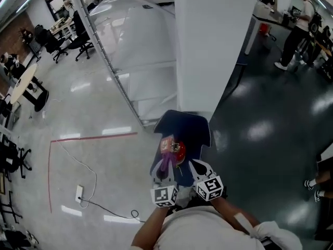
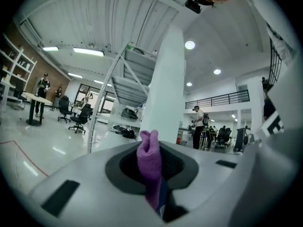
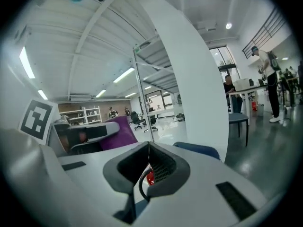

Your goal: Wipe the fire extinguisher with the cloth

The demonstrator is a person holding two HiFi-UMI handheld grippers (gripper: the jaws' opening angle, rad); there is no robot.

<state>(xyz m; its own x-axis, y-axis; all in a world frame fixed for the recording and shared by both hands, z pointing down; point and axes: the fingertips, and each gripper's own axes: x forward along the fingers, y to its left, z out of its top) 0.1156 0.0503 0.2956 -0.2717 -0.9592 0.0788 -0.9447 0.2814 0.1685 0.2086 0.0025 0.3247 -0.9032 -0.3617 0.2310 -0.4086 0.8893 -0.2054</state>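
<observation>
We stand on a glossy floor [image 1: 93,113], pale grey from 7 to 11 o'clock and dark from 1 to 4 o'clock, in a wide open office. Right ahead at 12 o'clock a white pillar [image 1: 213,46] rises, and a blue chair [image 1: 195,126] sits against its foot. The extinguisher [image 1: 178,150] lies on the chair seat, just in front of both grippers. Our left gripper [image 1: 165,172] is clenched on the purple cloth [image 1: 167,163], whose folded end sticks up between the jaws in the left gripper view [image 2: 150,167] and touches the extinguisher's near side in the head view. Our right gripper [image 1: 192,164] sits just beside it at 1 o'clock; its jaw tips meet, a black hose [image 3: 138,186] looks caught in the slot below them, and the red body [image 3: 150,178] shows behind. At 11 o'clock a white metal frame [image 1: 135,51] with a clear sheet leans close to the chair's left edge. A red line [image 1: 93,136] marks the floor at 9 o'clock, and a power strip [image 1: 79,193] with a trailing cable [image 1: 104,208] lies at 8 o'clock. Office chairs [image 1: 83,43] stand well apart at 10 o'clock, and a person [image 1: 296,30] stands by desks at 2 o'clock. The dark floor to our right is open; the pillar closes off the far side.
</observation>
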